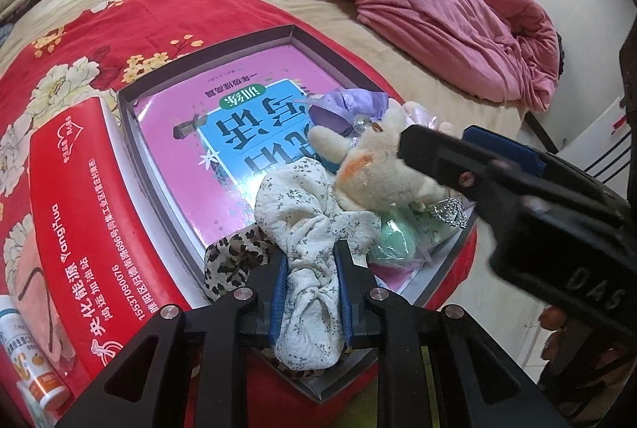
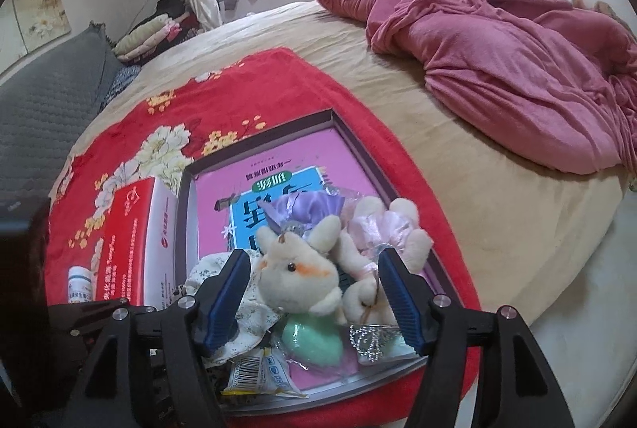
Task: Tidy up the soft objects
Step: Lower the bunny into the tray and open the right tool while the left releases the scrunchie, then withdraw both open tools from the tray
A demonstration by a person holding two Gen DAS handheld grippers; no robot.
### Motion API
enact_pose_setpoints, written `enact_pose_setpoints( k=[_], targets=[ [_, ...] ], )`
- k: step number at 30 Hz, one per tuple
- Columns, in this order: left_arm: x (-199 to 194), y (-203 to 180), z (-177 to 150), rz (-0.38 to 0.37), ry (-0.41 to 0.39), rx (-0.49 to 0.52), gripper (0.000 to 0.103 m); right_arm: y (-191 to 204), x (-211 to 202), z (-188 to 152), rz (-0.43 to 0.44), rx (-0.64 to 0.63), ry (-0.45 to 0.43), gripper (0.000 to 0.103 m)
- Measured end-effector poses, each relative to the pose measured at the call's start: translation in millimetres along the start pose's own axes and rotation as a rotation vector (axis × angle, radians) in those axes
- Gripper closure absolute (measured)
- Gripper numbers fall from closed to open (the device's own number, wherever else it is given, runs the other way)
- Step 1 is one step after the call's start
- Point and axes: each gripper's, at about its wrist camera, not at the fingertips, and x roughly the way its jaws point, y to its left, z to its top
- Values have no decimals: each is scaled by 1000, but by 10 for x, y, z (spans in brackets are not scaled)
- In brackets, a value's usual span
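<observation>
Right wrist: right claw (image 2: 312, 302) straddles plush bunny (image 2: 300, 274), seemingly untouched.

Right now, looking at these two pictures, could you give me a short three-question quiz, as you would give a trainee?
1. True or false: the left tongs are closed on the white floral cloth.
2. Where does the cream plush rabbit lie?
A. on the pink quilt
B. in the shallow box
C. on the red carton
3. Fill in: the right tongs stand ____ around the rabbit, pads not pressing it.

Key: 1 true; 2 B; 3 open.
</observation>
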Motion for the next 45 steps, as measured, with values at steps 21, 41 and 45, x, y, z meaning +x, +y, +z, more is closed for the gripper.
enact_pose_setpoints(
  k=[21, 41, 45],
  targets=[
    [-265, -24, 65, 11, -71, 11, 50, -124, -227, 40, -41, 57, -64, 35],
    [-652, -35, -36, 50, -125, 31, 28, -36, -484, 66, -66, 52, -101, 31],
    [-737, -27, -59, 60, -136, 33, 27, 26, -545, 67, -67, 39, -109, 31]
  ],
)
